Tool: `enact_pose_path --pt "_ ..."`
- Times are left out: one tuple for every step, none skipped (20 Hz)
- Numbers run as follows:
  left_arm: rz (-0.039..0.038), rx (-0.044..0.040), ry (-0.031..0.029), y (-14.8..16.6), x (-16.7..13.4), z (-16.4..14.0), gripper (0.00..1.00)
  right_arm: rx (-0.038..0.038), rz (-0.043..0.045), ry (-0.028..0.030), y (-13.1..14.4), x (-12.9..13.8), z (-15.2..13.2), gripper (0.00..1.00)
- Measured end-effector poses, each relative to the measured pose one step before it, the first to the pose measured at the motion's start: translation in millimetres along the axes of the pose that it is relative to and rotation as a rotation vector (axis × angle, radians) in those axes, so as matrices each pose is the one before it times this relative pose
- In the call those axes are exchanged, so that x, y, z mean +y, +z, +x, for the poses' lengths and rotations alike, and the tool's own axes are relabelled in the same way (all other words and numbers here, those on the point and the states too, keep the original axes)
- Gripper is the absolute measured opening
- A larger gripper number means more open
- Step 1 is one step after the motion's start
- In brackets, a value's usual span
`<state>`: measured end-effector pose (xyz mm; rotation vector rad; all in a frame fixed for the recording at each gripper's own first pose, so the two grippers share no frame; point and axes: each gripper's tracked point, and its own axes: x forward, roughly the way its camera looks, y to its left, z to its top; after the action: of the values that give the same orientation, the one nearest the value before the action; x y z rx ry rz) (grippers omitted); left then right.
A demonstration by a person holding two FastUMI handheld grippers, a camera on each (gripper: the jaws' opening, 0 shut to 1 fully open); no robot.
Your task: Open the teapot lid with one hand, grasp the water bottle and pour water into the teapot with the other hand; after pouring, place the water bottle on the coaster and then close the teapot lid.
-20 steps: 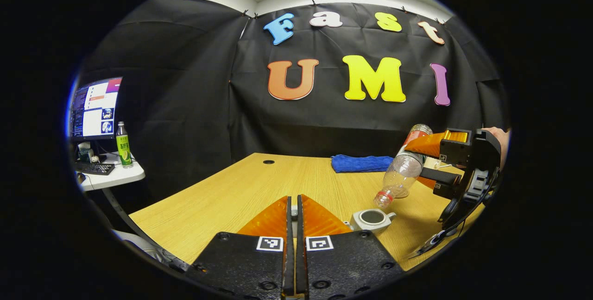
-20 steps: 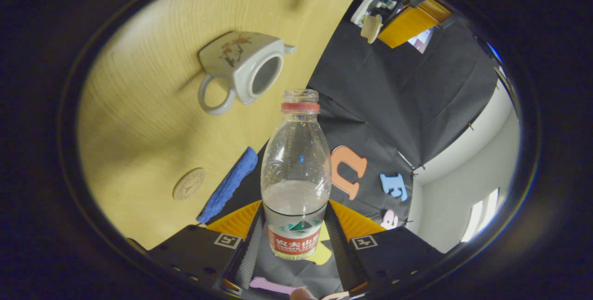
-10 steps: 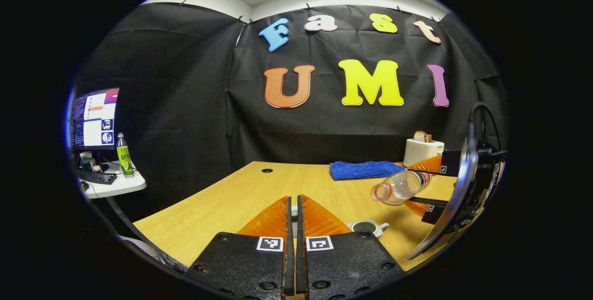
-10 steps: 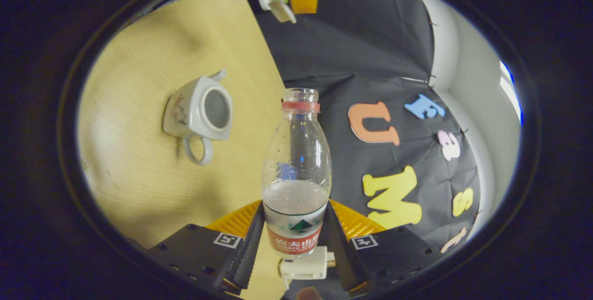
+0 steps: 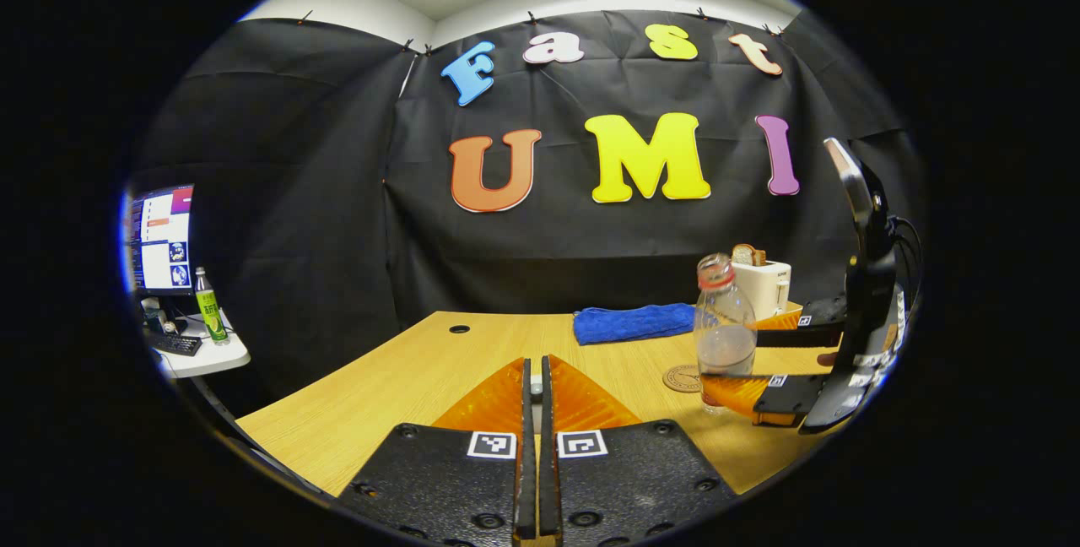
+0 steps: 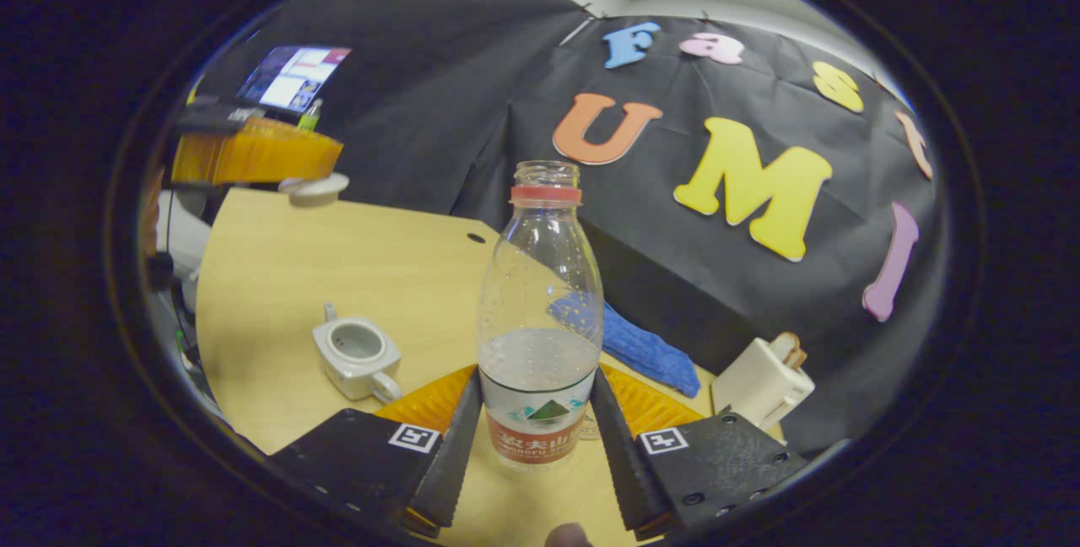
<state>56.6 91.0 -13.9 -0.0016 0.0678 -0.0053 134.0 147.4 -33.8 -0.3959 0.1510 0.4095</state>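
Right claw [image 6: 537, 425] was clamped on the water bottle [image 6: 540, 319], fingers pressing its labelled lower part; bottle upright, uncapped, partly full. In the left gripper view the bottle [image 5: 723, 332] stood just beside the coaster [image 5: 682, 378], on its near right; contact with the desk [image 5: 405, 378] unclear. Teapot [image 6: 356, 354] sat open on the desk, left of the bottle. Left claw [image 6: 314, 180] was closed on the teapot lid [image 6: 314, 189], raised well above the teapot. Blue cloth [image 6: 637, 344] and toaster [image 6: 764, 382] lay behind the bottle.

A recording booth — black cloth wall [image 5: 295, 192], wooden table [image 5: 405, 370], monitor [image 5: 159, 239].
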Motion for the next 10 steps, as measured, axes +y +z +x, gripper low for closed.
enact_pose_path --pt "0.00294 0.00175 -0.00468 -0.41 -2.97 1.43 0.04 -0.02611 0.06817 -0.01540 6.52 -14.46 -3.06 0.71" --pt "0.00153 0.00062 -0.00559 -0.31 -3.47 1.47 0.04 -0.02102 0.05983 -0.01894 7.19 -13.98 -1.17 0.72" --pt "-0.00125 0.00254 -0.00547 0.35 -3.08 0.90 0.04 -0.01583 0.05109 -0.01635 5.01 -12.88 0.37 0.72" --pt "-0.00093 -0.00618 -0.00693 1.22 -2.93 0.85 0.04 -0.00713 0.03882 -0.00956 5.30 -11.22 2.28 0.72" --pt "0.00007 -0.01135 -0.00720 3.16 -3.50 1.55 0.04 -0.00363 0.03210 -0.01074 1.78 -7.75 1.53 0.72" --pt "-0.00295 -0.00735 -0.00574 2.02 -2.09 1.34 0.04 0.00010 0.02170 -0.00933 0.86 -7.27 4.40 0.71" --pt "-0.00497 -0.00412 -0.00509 1.60 -1.04 1.21 0.04 0.00249 0.01583 -0.00354 1.57 -6.25 5.24 0.71" --pt "-0.00138 -0.00258 -0.00241 -0.21 -0.76 1.26 0.04 0.00171 0.02152 0.00097 1.37 -3.40 6.40 0.71" --pt "-0.00050 0.00003 0.00070 -0.48 0.45 -0.30 0.04 0.00183 0.01914 0.00555 -0.27 -0.99 6.21 0.71" --pt "-0.00332 -0.00028 0.00107 -0.28 1.58 -0.30 0.04 0.00733 0.01212 0.01042 -2.21 -0.06 9.78 0.71"
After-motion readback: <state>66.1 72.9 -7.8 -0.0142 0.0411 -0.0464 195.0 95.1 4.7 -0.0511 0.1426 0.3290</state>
